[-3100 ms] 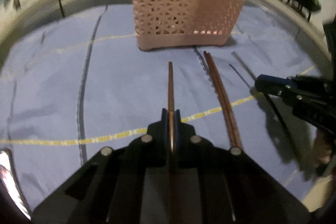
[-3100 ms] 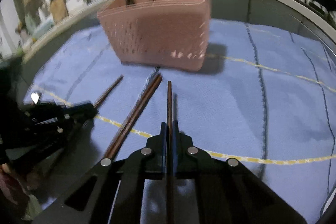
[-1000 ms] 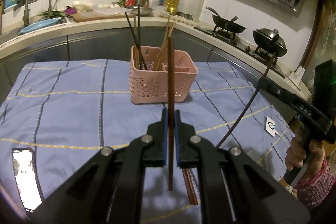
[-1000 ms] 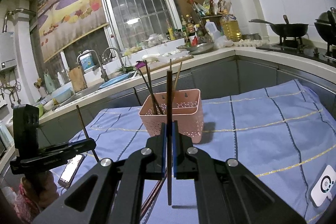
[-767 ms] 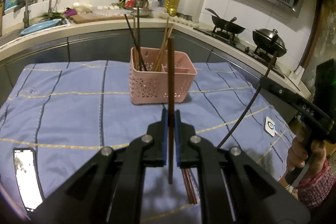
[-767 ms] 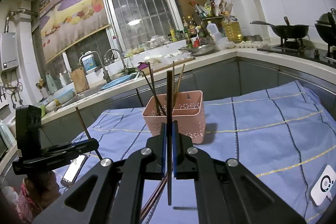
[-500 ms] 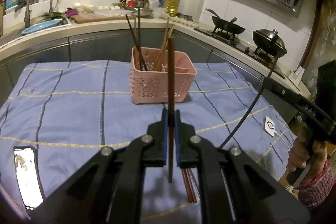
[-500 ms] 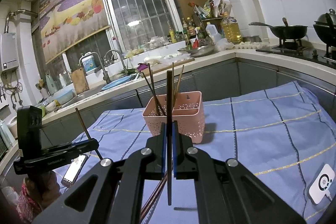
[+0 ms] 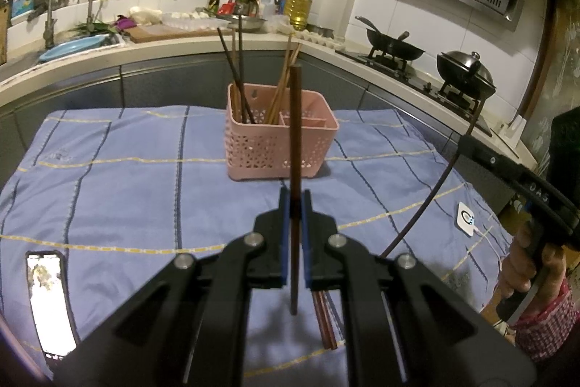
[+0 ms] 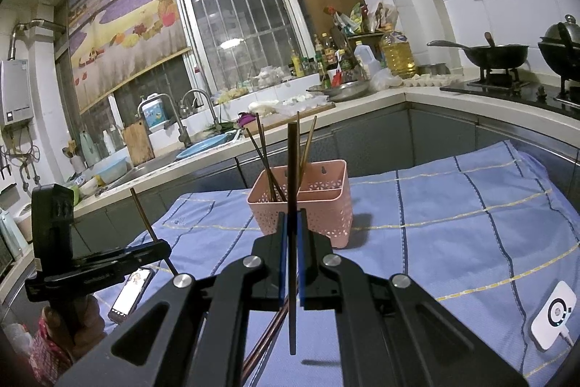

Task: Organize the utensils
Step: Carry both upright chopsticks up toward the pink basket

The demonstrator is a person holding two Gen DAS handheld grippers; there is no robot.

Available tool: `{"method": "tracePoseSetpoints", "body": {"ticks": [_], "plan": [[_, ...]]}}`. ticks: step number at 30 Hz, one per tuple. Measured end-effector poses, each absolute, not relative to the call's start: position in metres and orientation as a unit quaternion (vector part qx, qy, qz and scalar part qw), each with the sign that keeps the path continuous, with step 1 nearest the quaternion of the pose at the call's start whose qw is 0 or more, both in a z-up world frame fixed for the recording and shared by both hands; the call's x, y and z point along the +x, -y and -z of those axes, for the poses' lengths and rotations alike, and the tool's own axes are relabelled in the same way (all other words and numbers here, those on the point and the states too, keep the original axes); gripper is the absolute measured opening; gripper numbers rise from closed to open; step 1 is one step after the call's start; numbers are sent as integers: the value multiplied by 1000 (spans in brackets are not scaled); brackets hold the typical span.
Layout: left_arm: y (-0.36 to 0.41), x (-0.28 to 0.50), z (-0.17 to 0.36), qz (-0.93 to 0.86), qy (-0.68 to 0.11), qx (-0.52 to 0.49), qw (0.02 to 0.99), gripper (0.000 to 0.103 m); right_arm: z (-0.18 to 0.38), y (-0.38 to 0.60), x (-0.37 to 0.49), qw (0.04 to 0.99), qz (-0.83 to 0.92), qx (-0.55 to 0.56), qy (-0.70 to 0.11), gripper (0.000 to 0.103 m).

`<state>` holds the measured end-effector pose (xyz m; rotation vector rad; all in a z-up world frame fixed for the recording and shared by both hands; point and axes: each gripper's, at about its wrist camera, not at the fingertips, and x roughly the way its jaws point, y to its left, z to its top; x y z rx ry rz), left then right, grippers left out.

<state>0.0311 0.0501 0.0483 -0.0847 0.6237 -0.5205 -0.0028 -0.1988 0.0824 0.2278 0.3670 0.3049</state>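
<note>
Evidently to drop them upright into the pink basket (image 9: 281, 147) ahead on the cloth-covered worktop (image 9: 127, 191), the left gripper (image 9: 294, 223) and right gripper (image 10: 290, 242) each hold jaws pinched on a vertical chopstick (image 9: 295, 133), another pair (image 9: 324, 321) lying below.

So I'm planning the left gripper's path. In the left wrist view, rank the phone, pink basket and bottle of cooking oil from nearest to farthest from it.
1. phone: lying on the cloth, lower left.
2. pink basket: straight ahead, mid-table.
3. bottle of cooking oil: on the back counter.
</note>
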Motion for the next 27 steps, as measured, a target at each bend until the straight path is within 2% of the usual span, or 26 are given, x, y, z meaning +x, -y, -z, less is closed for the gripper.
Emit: {"method": "tracePoseSetpoints", "body": {"ticks": [27], "plan": [[-55, 29, -48, 250, -305, -44, 918, 5, -83, 202, -3, 965, -152, 114, -182, 5]]}}
